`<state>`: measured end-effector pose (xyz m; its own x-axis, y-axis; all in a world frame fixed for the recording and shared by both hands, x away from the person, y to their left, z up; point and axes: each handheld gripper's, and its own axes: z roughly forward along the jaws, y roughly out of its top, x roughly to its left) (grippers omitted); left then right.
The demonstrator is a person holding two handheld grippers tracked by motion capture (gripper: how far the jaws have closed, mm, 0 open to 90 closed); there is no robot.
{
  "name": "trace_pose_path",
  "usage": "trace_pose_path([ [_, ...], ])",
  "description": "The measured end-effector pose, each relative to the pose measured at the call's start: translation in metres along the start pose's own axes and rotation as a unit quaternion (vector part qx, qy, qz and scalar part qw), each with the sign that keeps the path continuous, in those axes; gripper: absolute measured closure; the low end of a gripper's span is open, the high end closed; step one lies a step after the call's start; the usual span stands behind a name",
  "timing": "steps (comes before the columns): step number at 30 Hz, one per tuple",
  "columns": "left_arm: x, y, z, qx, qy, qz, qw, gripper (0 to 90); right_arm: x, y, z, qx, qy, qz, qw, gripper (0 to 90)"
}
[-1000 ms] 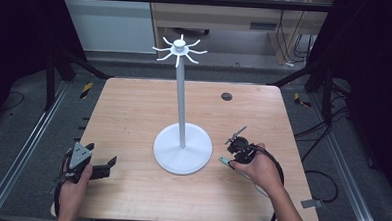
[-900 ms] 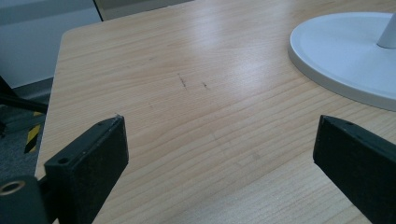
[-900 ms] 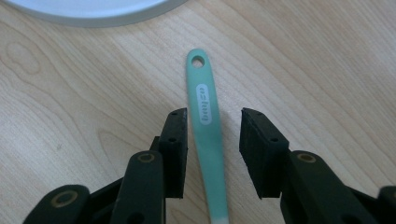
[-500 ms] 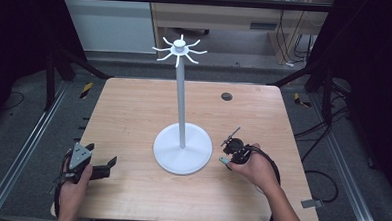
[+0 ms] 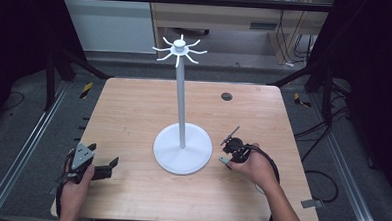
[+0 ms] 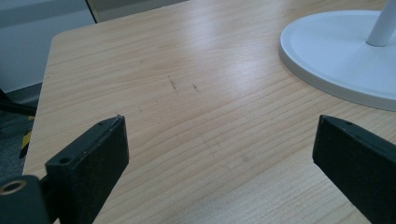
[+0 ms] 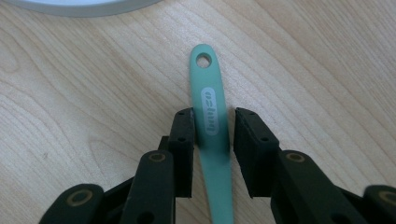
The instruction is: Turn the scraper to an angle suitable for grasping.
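Observation:
A mint-green utensil handle with a hole at its tip lies flat on the wooden table. My right gripper points down over it with a jaw on each side of the handle. The jaws have just been closing; a thin gap still shows at the right pad, so it is open. From above, the handle's green tip peeks out beside the right gripper, just right of the white stand's round base. My left gripper rests at the table's front left, its jaws wide open and empty.
The white stand has a tall pole topped by a ring of hooks. Its base lies ahead and to the right of the left gripper. A dark round grommet sits at the back right. Cables trail from both grippers.
The right gripper has shifted slightly left, toward the stand's base. The left hand and gripper have stayed where they were.

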<state>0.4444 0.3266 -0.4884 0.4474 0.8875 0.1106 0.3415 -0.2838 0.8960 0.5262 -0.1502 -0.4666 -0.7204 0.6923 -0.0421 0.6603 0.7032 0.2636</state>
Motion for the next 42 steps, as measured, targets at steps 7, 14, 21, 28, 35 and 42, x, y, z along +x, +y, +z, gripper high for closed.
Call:
trace_pose_path([
  [7,-0.001,0.000,0.001,0.000,-0.001,0.002,1.0000,3.2,0.001,0.003,0.002,0.005,0.003,0.002,1.0000,69.9],
  [14,-0.002,0.001,0.002,0.000,-0.003,0.003,1.0000,3.2,0.003,0.006,0.002,0.009,-0.002,-0.010,0.9999,72.3],
  [21,-0.002,0.001,0.001,0.000,-0.003,0.003,1.0000,3.3,0.007,0.004,0.001,0.001,-0.019,-0.018,0.9997,74.1],
  [28,-0.002,0.000,0.002,0.002,-0.004,0.004,1.0000,3.3,0.003,0.000,-0.016,-0.035,-0.019,-0.001,0.9992,74.3],
  [35,-0.003,0.000,0.002,0.003,-0.005,0.005,1.0000,3.3,-0.003,-0.011,-0.042,-0.098,-0.038,0.032,0.9940,74.3],
  [42,-0.003,0.001,0.002,-0.001,-0.005,0.007,1.0000,3.4,-0.008,-0.025,-0.063,-0.159,-0.039,0.053,0.9850,74.3],
])
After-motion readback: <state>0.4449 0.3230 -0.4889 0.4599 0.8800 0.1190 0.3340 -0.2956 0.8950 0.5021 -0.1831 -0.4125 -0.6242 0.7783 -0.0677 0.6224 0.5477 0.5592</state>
